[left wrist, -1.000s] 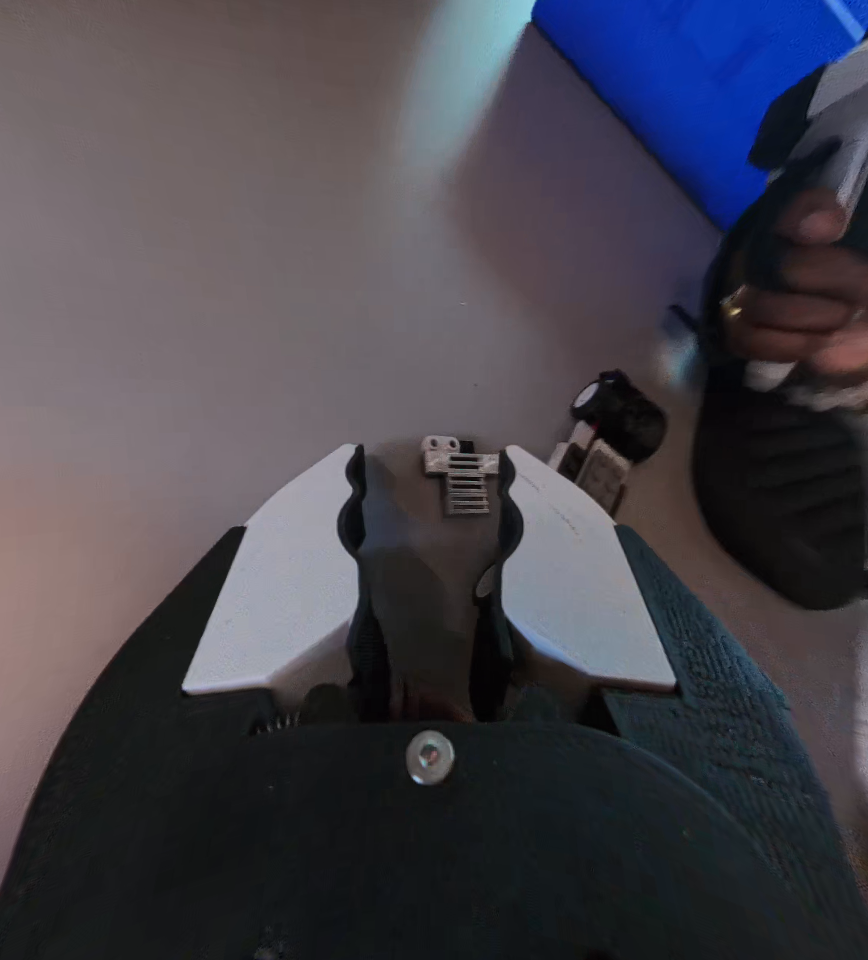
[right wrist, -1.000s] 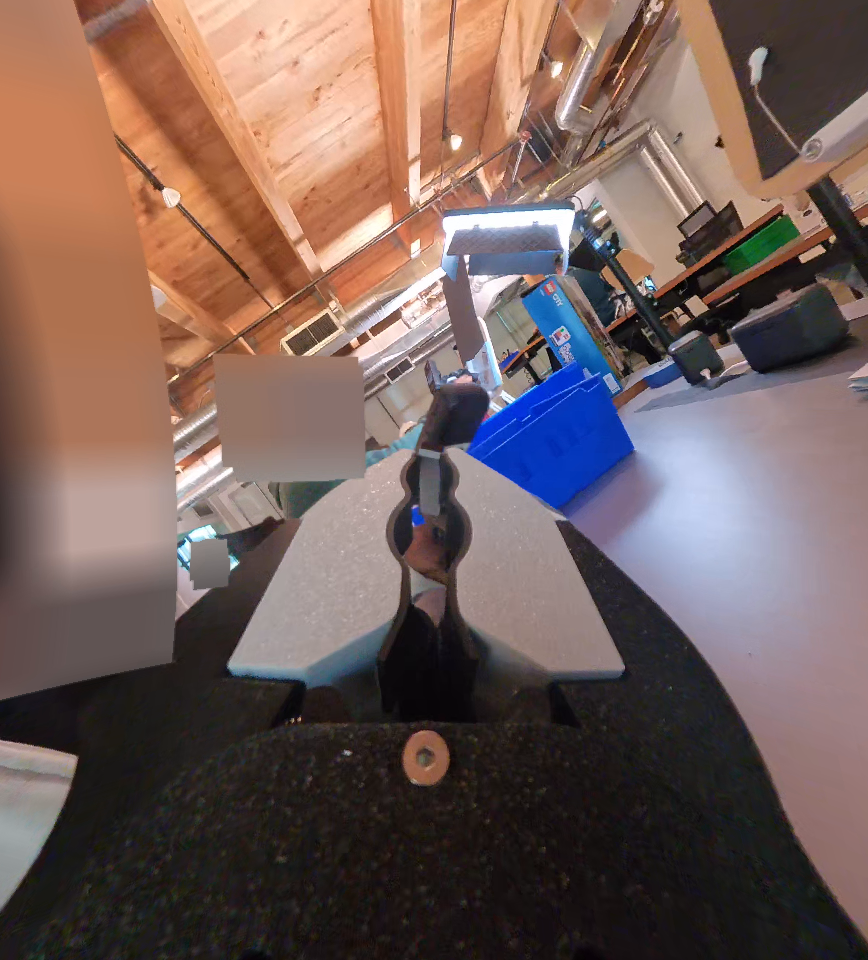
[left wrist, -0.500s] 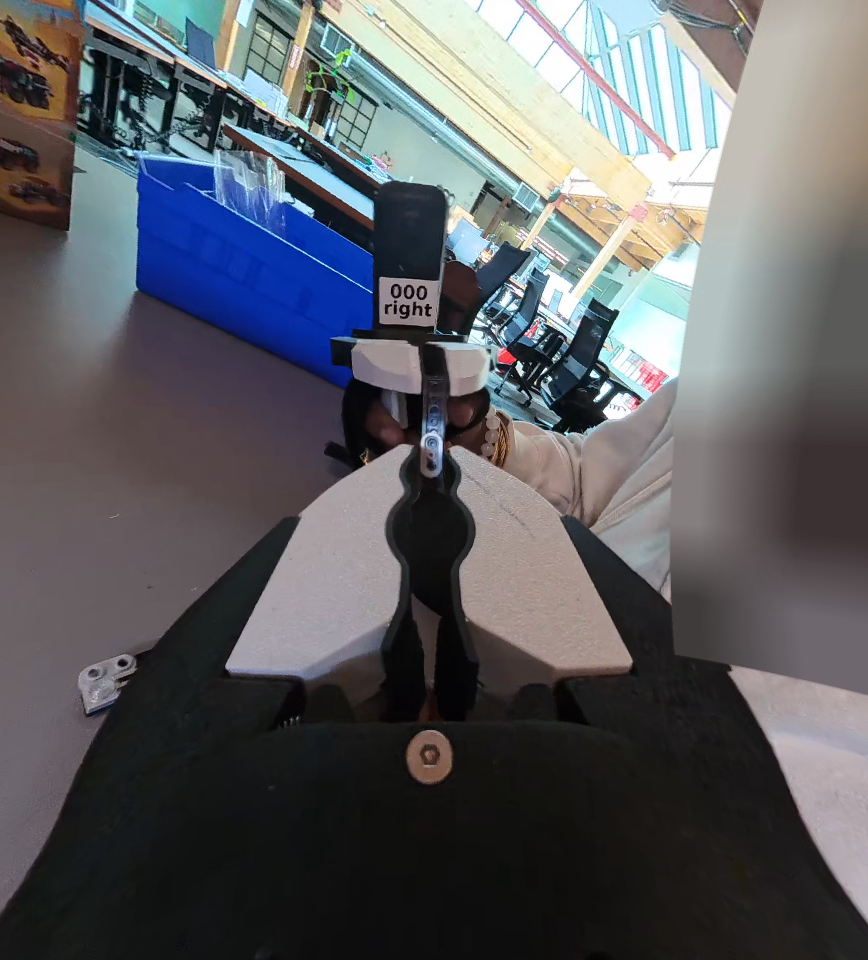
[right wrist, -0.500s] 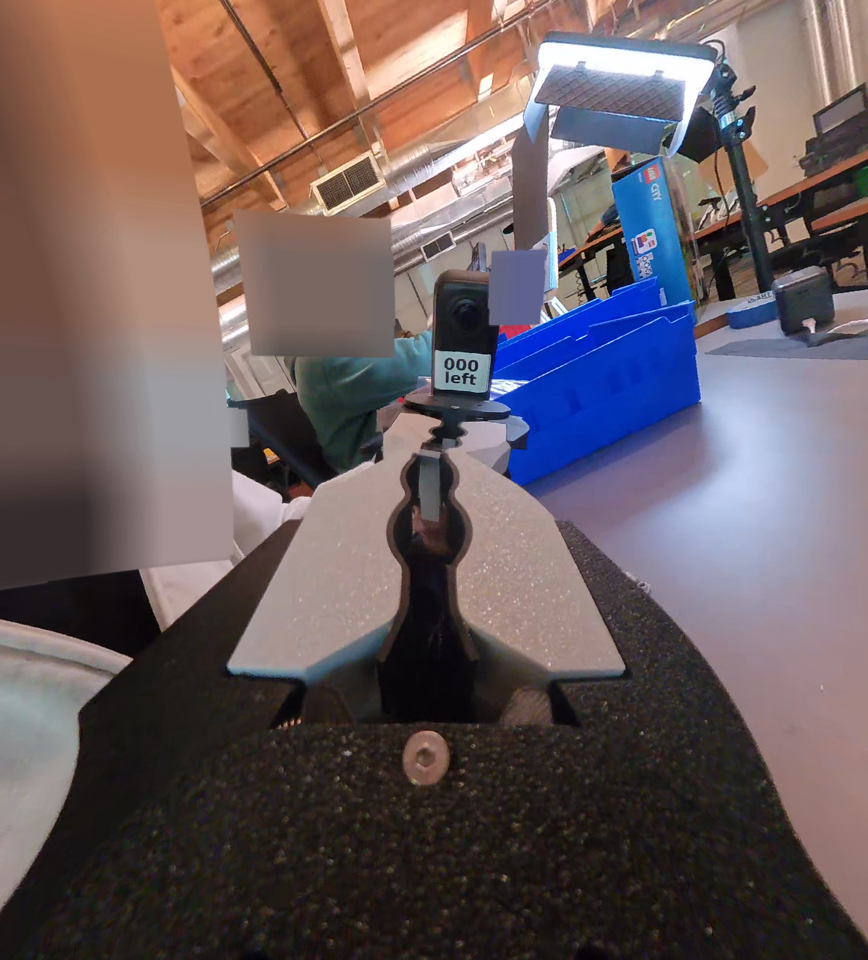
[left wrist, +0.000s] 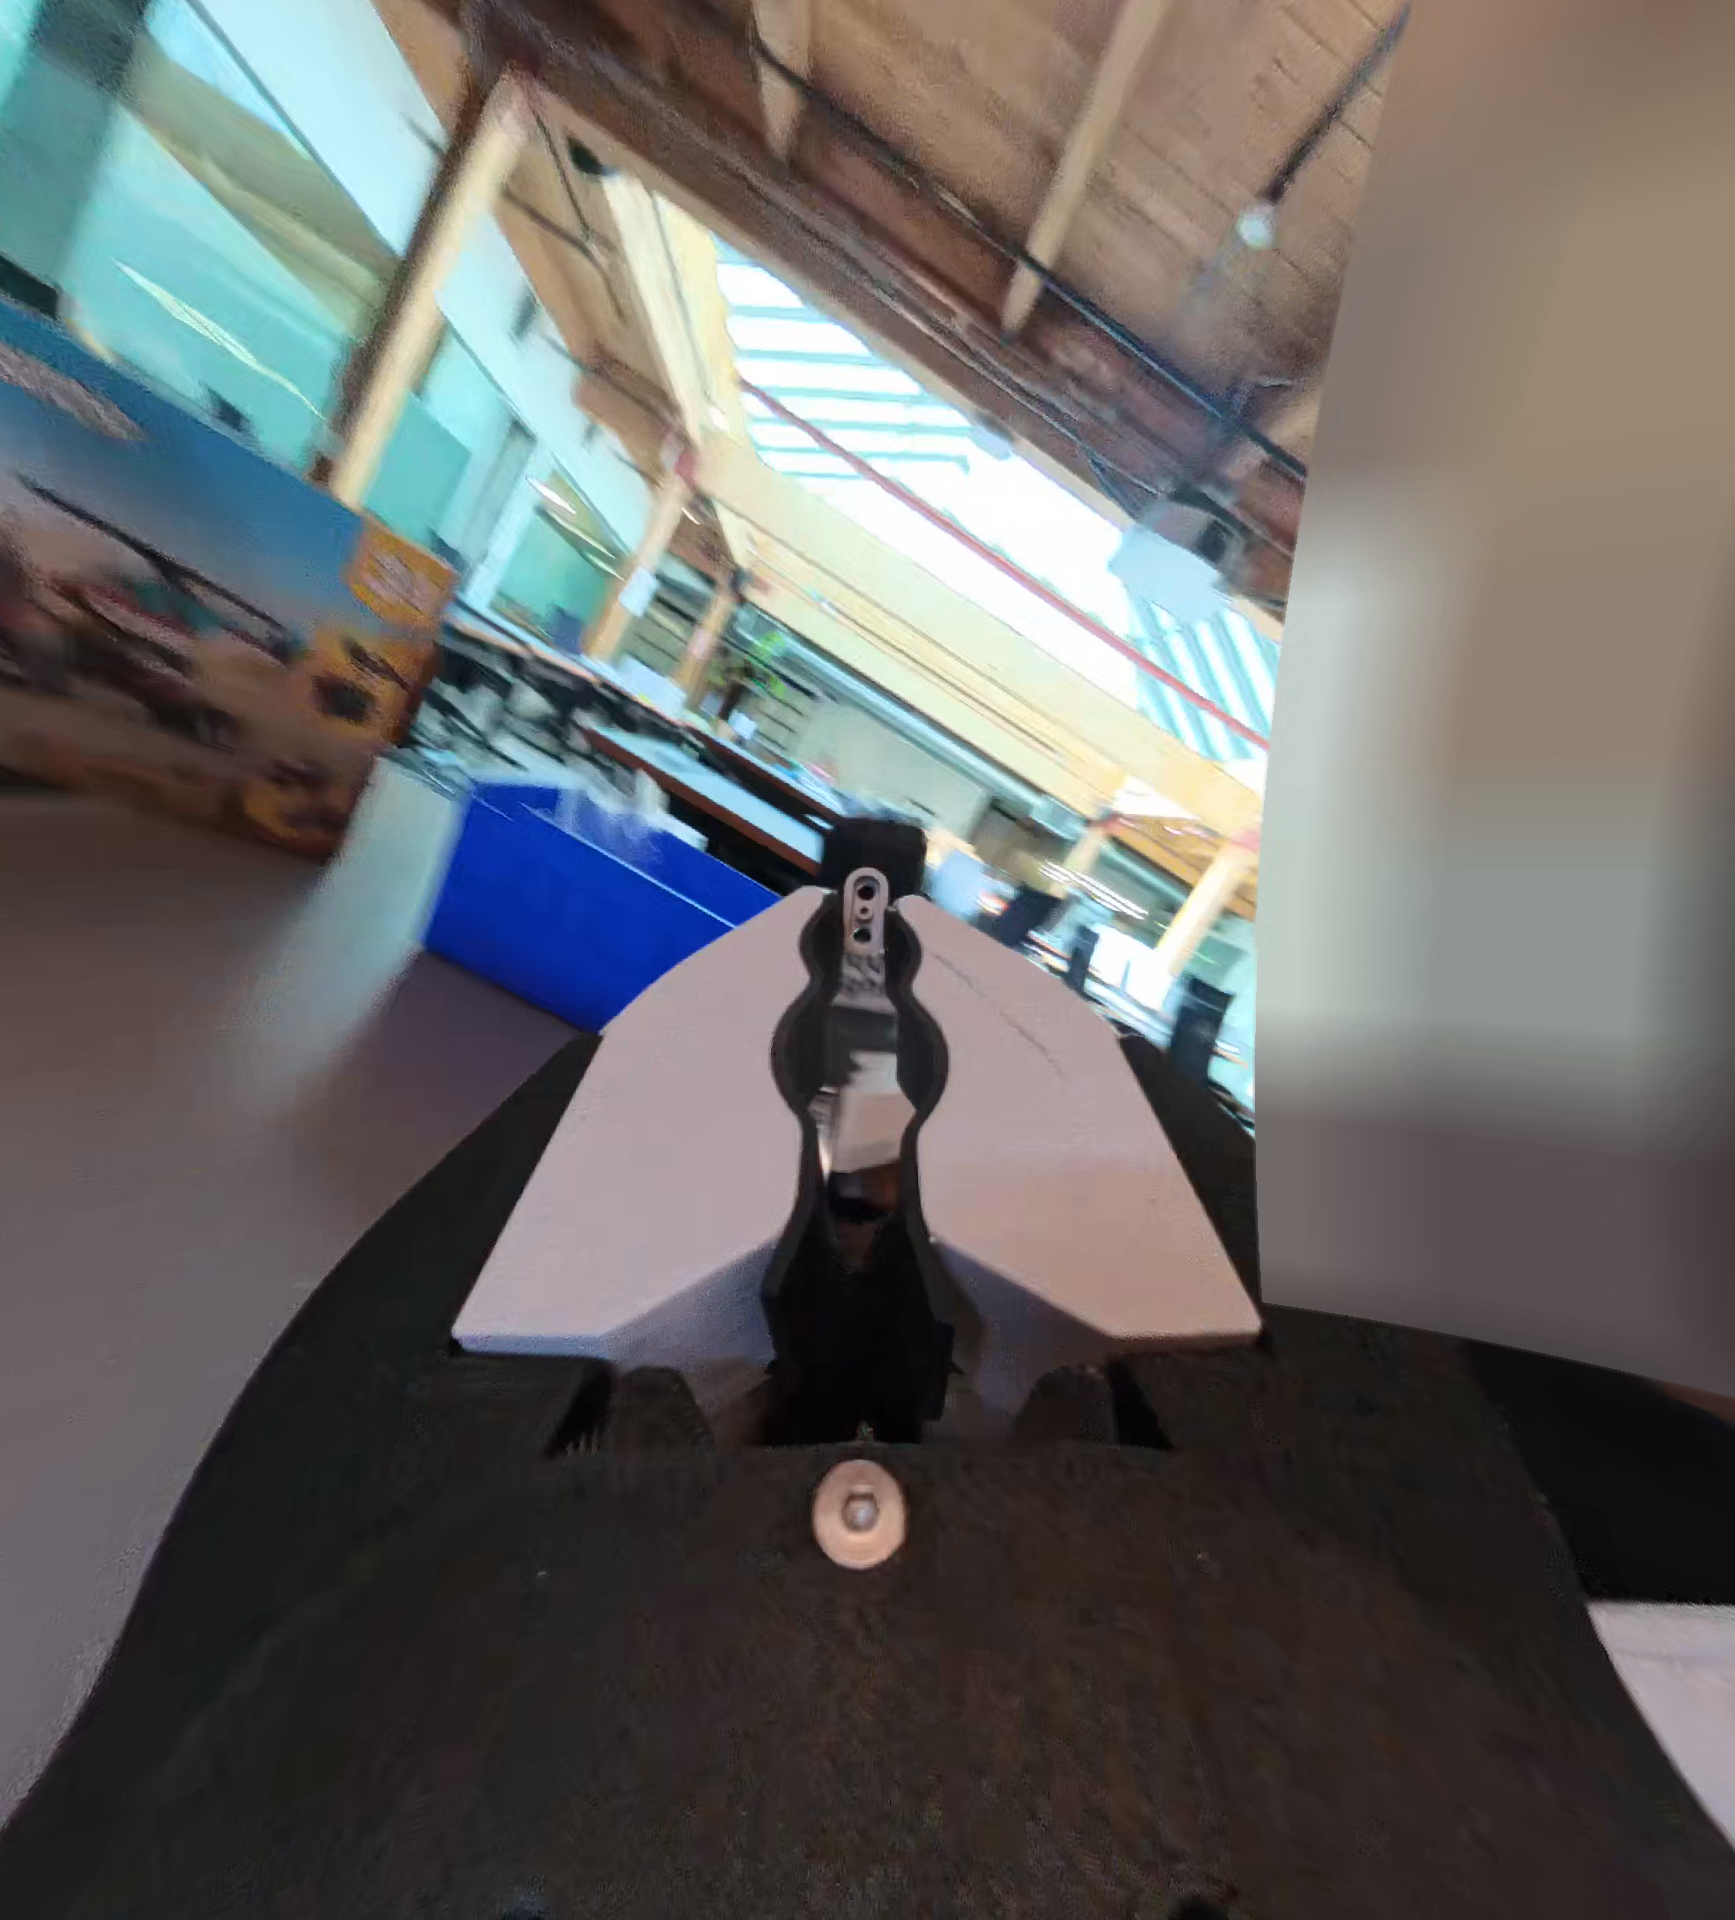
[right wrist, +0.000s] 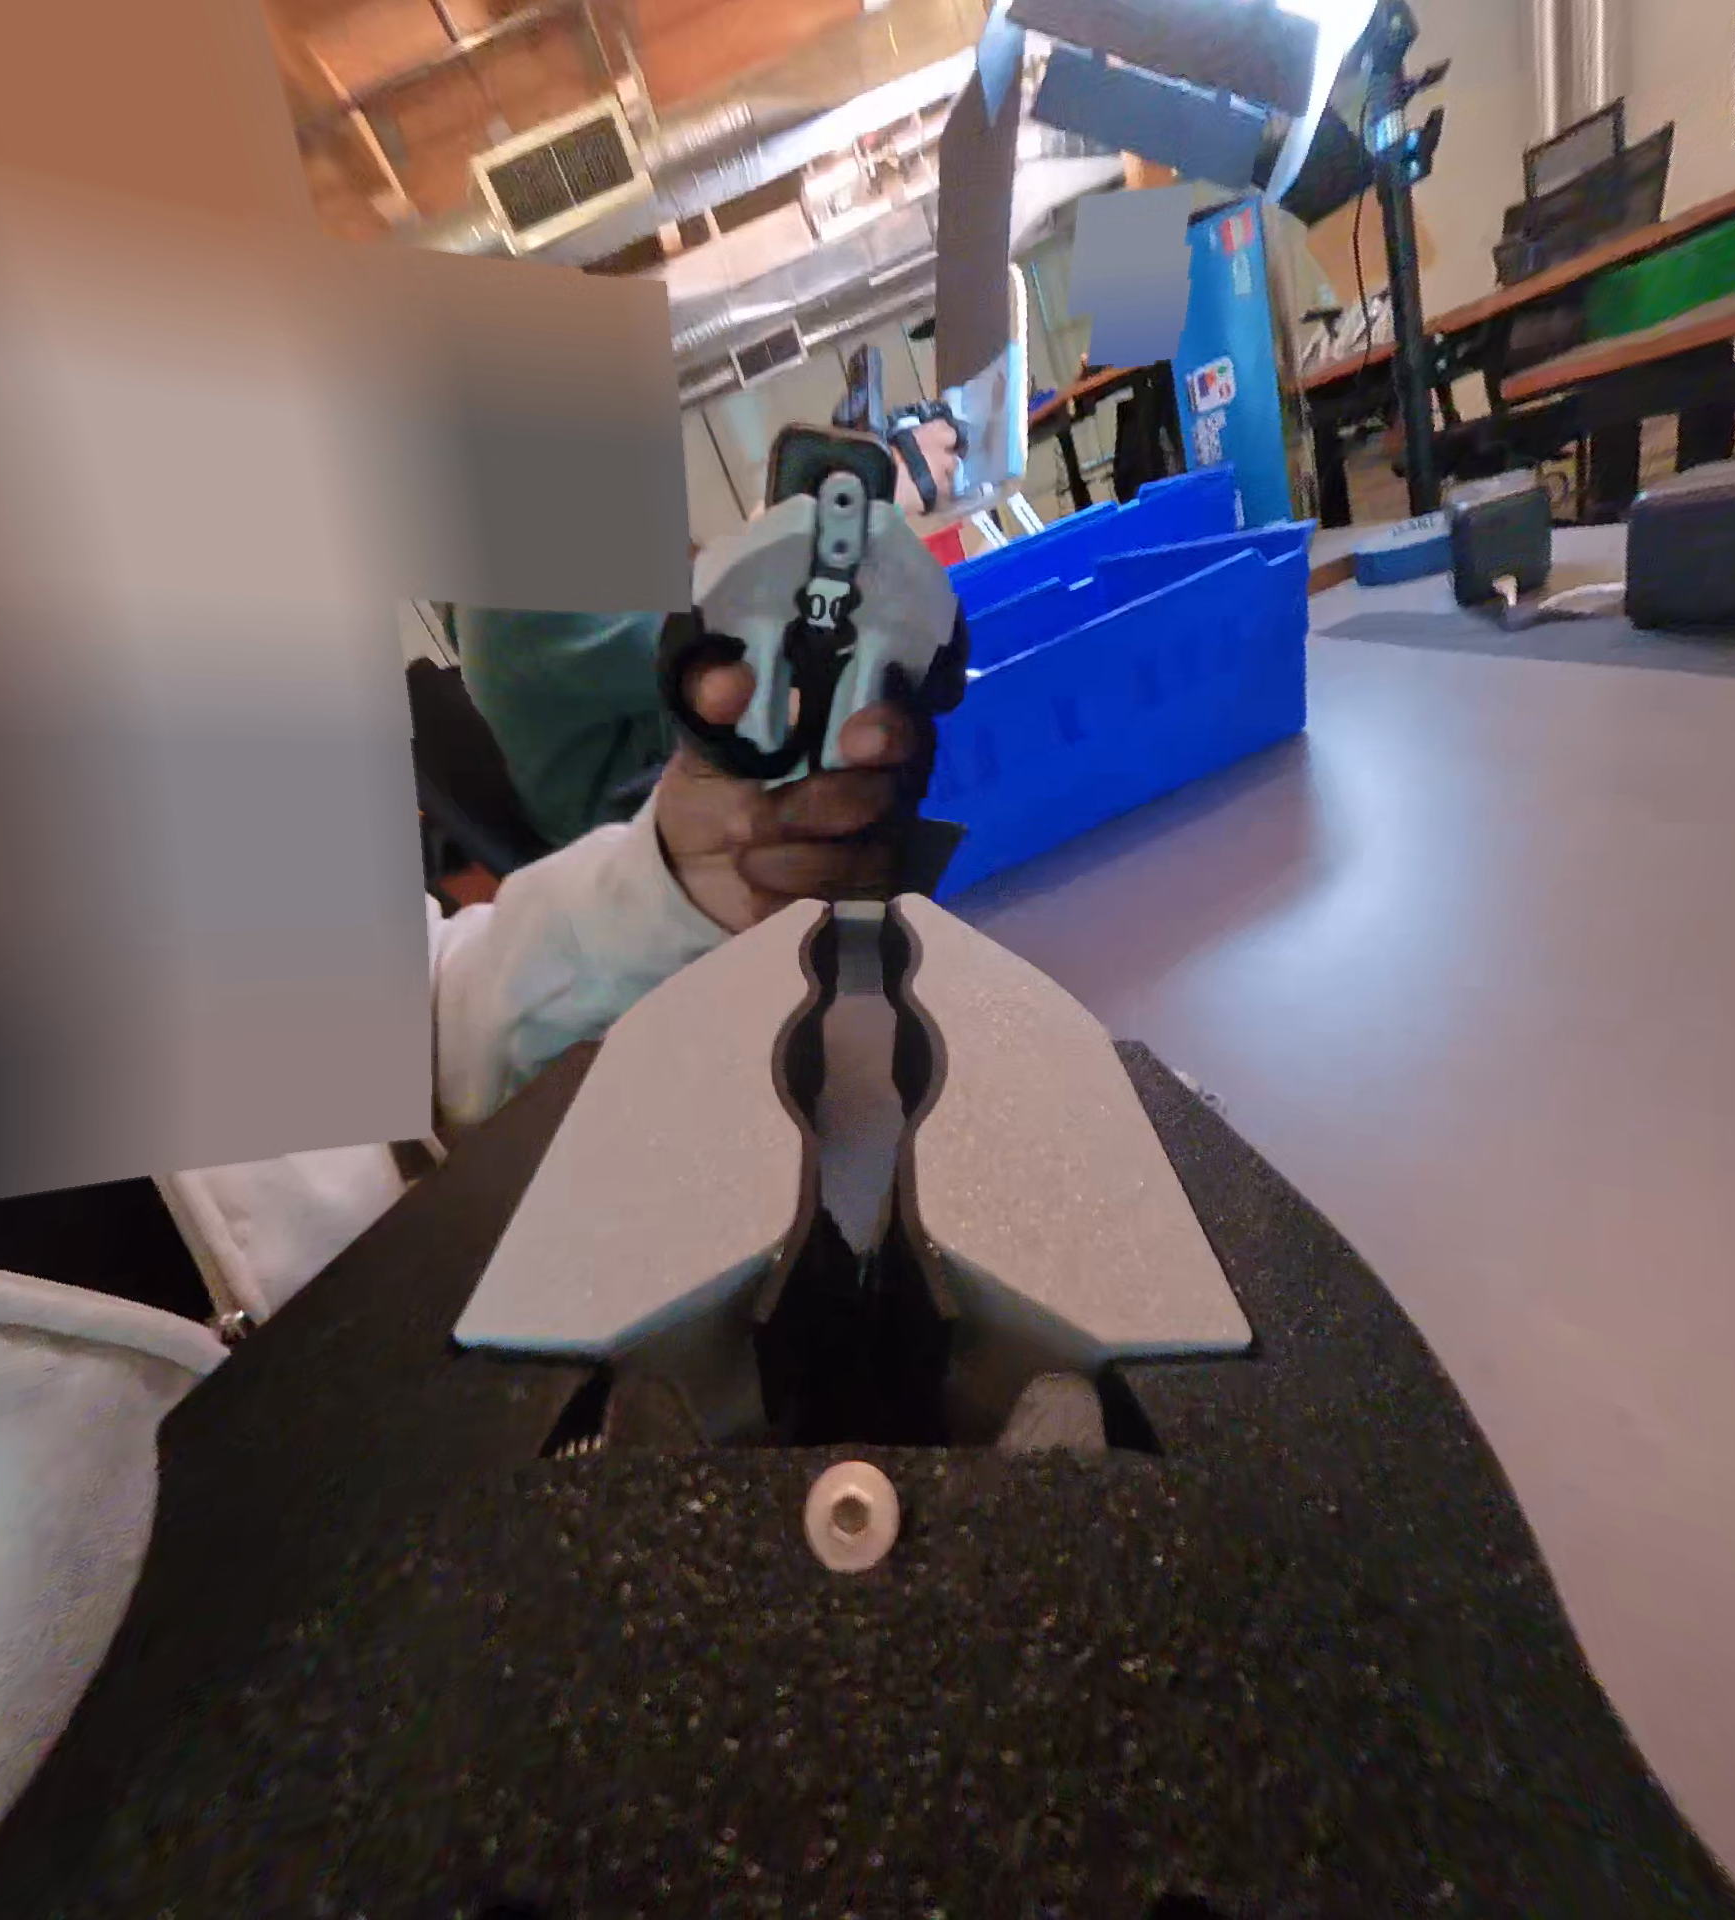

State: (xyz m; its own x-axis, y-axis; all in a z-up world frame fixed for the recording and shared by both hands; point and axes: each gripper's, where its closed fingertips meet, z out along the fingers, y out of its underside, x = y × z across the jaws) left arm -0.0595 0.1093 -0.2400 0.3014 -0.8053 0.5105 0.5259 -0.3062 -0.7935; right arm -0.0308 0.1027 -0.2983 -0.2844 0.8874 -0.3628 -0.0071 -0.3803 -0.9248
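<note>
Bright skylight (left wrist: 946, 488) glare and heavy motion blur in the left view; right view sharper, edges bowed

Your grey matte surface (right wrist: 1528, 935) carries a bright blue plastic bin (right wrist: 1133, 665) with ribbed walls, and behind it stands a tall blue cardboard box (right wrist: 1232, 364). Farther along that surface you have two dark rounded cases (right wrist: 1725, 556) and a black light stand (right wrist: 1403, 312) holding a panel lamp (right wrist: 1185, 62). On your other side a large printed cardboard box (left wrist: 167, 644) stands on the surface near the blue bin, blurred, under wooden ceiling beams (left wrist: 1081, 135).
</note>
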